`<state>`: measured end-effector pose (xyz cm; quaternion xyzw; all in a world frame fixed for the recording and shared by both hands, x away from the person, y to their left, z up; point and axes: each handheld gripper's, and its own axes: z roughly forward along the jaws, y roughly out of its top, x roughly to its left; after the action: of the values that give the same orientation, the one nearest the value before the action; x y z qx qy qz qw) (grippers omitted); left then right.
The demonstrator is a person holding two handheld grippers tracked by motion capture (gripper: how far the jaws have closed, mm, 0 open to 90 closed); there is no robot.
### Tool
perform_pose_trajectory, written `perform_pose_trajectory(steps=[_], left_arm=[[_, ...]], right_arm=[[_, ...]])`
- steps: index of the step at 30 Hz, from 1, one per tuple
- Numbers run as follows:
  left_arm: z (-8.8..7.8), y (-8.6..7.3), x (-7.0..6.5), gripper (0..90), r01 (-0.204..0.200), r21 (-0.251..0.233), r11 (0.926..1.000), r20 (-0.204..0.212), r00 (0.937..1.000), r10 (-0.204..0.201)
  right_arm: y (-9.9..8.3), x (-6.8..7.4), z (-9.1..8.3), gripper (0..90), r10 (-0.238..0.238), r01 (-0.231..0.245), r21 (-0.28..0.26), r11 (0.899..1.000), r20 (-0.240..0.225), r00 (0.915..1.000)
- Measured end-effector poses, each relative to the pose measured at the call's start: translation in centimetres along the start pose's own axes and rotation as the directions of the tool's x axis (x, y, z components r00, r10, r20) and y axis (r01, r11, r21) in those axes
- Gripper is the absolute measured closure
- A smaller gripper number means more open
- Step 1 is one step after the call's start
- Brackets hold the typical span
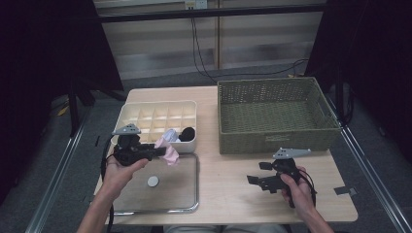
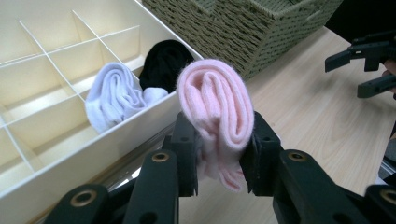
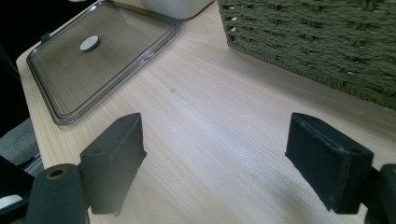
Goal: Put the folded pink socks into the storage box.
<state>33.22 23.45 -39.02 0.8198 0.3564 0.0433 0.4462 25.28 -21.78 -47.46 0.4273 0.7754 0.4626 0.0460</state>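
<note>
Left gripper (image 1: 158,153) is clamped on a rolled pink sock (image 1: 170,154); in the left gripper view the sock (image 2: 217,107) sits upright between the two pads, squeezed at its lower half, roll end poking out above the jaws. Jaws narrow, set by the sock's width.

In the high view the sock hangs just off the near edge of the cream divider box (image 1: 145,109), at about 5 o'clock from the box centre and over the far edge of the clear lid (image 1: 180,194) lying flat on the table (image 1: 233,189). Can't tell if the sock touches the box rim.

Box contents: white sock (image 2: 112,95) and black sock (image 2: 163,65) in neighbouring compartments along the near row, white at 9 o'clock of black. Other compartments in view are bare.

Right gripper (image 1: 256,174) rests low over the table at 3 o'clock from the lid, jaws wide apart, nothing between them; the right gripper view shows bare wood between the pads (image 3: 114,158). It also appears at the upper right of the left gripper view (image 2: 364,65).

Green wicker basket (image 1: 277,114) stands at 3 o'clock of the box, just beside it and at 12 o'clock from the right gripper.
</note>
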Motion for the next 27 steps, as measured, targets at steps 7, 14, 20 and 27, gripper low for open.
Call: perform_pose_trajectory(steps=[7,14,20,27], left_arm=[[-0.8,0.5,1.0,69.5,0.012,0.002,0.9999,-0.032,0.9994,-0.012],[-1.5,0.8,2.2,69.5,0.038,0.012,0.9992,-0.068,0.9970,-0.037],[-2.4,1.1,3.0,69.5,0.040,0.022,0.9990,-0.107,0.9936,-0.038],[-3.2,1.4,4.8,69.5,0.071,0.017,0.9973,-0.142,0.9875,-0.068]], right_arm=[[0.0,0.2,0.2,19.1,-0.012,0.012,0.006,1.000,0.007,0.9999],[0.0,0.1,0.2,19.0,-0.010,0.010,0.003,1.000,0.006,0.9999],[-0.1,0.1,0.3,19.0,-0.015,0.015,0.004,1.000,0.023,0.9996],[-0.1,0.1,0.3,17.8,-0.020,0.020,0.001,1.000,0.017,0.9997]])
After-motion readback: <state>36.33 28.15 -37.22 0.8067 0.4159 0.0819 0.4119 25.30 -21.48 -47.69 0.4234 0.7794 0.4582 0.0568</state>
